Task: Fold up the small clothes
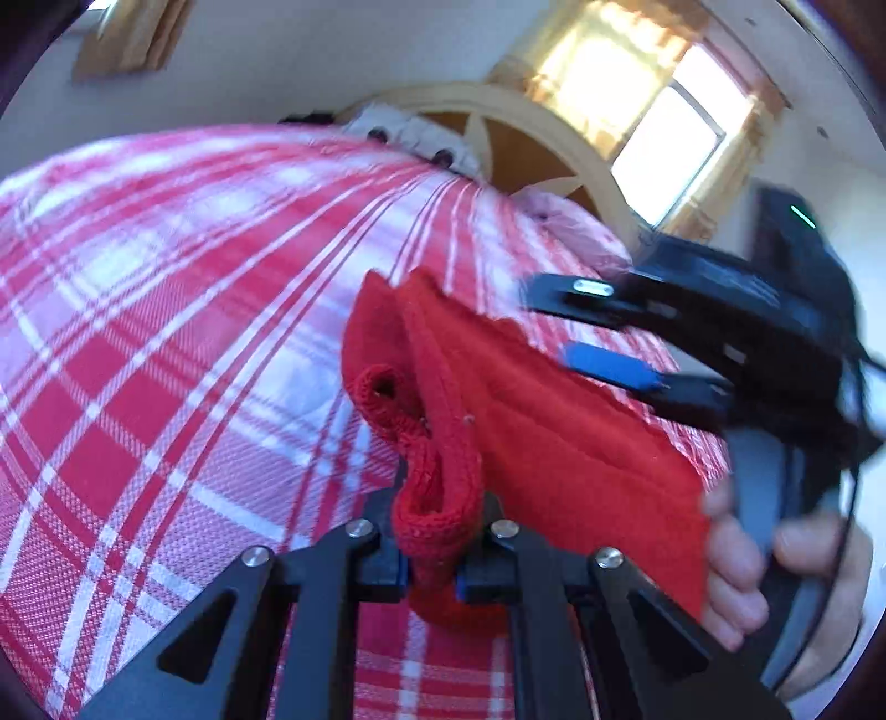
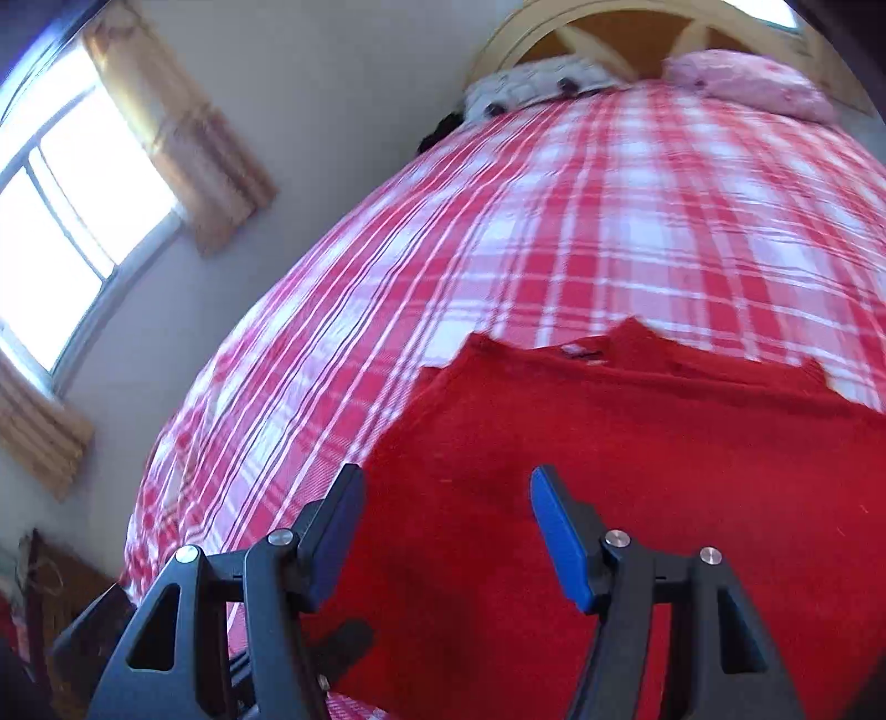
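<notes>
A small red knitted garment (image 1: 531,421) lies on a red-and-white plaid bedspread (image 1: 166,310). My left gripper (image 1: 434,559) is shut on a bunched ribbed edge of the garment and holds it up off the bed. The right gripper (image 1: 587,327) shows in the left wrist view at the right, open, with its blue-padded fingers over the far side of the garment. In the right wrist view my right gripper (image 2: 448,515) is open and empty, just above the flat red garment (image 2: 609,476), which lies on the bedspread (image 2: 554,221).
A wooden headboard (image 2: 620,27) with a white pillow (image 2: 531,83) and a pink pillow (image 2: 747,83) stands at the far end of the bed. Curtained windows (image 2: 72,205) are in the wall beside the bed. A hand (image 1: 775,570) holds the right gripper's handle.
</notes>
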Tool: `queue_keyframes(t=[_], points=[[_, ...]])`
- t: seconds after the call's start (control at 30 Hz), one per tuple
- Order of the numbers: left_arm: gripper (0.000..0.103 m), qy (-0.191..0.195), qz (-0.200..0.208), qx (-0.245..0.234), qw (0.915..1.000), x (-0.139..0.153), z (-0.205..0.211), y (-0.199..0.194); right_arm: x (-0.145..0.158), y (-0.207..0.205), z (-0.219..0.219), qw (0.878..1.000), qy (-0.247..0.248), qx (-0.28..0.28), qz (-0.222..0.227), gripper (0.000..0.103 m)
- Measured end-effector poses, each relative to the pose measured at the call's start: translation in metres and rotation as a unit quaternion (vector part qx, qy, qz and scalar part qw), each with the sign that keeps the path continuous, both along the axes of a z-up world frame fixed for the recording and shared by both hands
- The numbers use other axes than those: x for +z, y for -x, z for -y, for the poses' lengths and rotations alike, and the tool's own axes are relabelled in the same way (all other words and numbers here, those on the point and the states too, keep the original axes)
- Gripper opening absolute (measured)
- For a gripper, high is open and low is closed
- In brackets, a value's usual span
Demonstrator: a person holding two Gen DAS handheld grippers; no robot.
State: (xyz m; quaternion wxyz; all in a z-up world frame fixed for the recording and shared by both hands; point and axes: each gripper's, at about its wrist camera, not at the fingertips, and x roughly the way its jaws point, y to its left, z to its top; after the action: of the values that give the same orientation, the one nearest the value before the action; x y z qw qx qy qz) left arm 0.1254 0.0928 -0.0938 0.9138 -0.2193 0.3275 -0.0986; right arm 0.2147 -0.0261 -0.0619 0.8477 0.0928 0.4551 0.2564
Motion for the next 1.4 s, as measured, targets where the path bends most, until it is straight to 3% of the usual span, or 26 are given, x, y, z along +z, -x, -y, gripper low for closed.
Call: queue_keyframes(t=[0.13, 0.43, 0.57, 0.73, 0.77, 0.8, 0.83, 0.9, 0.97, 1.07, 1.2, 1.4], points=[[0.011, -0.047, 0.039, -0.010, 0.9981, 0.009, 0.015, 0.008, -0.008, -0.022, -0.023, 0.999, 0.032, 0.026, -0.027, 0.063], [0.011, -0.097, 0.066, -0.019, 0.9929, 0.011, 0.031, 0.005, -0.027, -0.065, -0.069, 0.990, 0.108, 0.061, -0.068, 0.065], [0.011, -0.136, 0.084, -0.035, 0.9865, 0.011, 0.045, 0.008, -0.033, -0.074, -0.091, 0.980, 0.166, 0.084, -0.075, 0.071], [0.011, -0.135, 0.080, -0.038, 0.9869, 0.011, 0.045, 0.010, -0.049, -0.071, -0.106, 0.964, 0.238, 0.103, -0.052, 0.071], [0.011, -0.132, 0.079, -0.037, 0.9873, 0.012, 0.043, 0.010, -0.052, -0.070, -0.105, 0.962, 0.247, 0.104, -0.045, 0.069], [0.011, -0.131, 0.078, -0.036, 0.9877, 0.012, 0.041, 0.010, -0.053, -0.069, -0.103, 0.961, 0.253, 0.100, -0.039, 0.056], [0.011, -0.129, 0.076, -0.036, 0.9880, 0.012, 0.041, 0.011, -0.052, -0.069, -0.098, 0.963, 0.252, 0.092, -0.033, 0.050], [0.011, -0.125, 0.073, -0.033, 0.9889, 0.013, 0.039, 0.014, -0.045, -0.070, -0.083, 0.973, 0.215, 0.081, -0.038, 0.029], [0.011, -0.125, 0.074, -0.032, 0.9888, 0.015, 0.039, 0.017, -0.037, -0.071, -0.060, 0.983, 0.167, 0.065, -0.047, 0.020], [0.011, -0.128, 0.078, -0.033, 0.9881, 0.022, 0.040, 0.018, -0.019, -0.070, -0.023, 0.994, 0.088, 0.042, -0.051, 0.019], [0.011, -0.125, 0.097, -0.048, 0.9862, 0.040, 0.051, 0.021, 0.011, -0.061, 0.032, 0.999, 0.005, 0.011, -0.040, 0.018], [0.011, -0.135, 0.149, -0.104, 0.9741, 0.071, 0.097, 0.032, 0.050, -0.042, 0.118, 0.998, -0.052, -0.027, -0.010, 0.018]])
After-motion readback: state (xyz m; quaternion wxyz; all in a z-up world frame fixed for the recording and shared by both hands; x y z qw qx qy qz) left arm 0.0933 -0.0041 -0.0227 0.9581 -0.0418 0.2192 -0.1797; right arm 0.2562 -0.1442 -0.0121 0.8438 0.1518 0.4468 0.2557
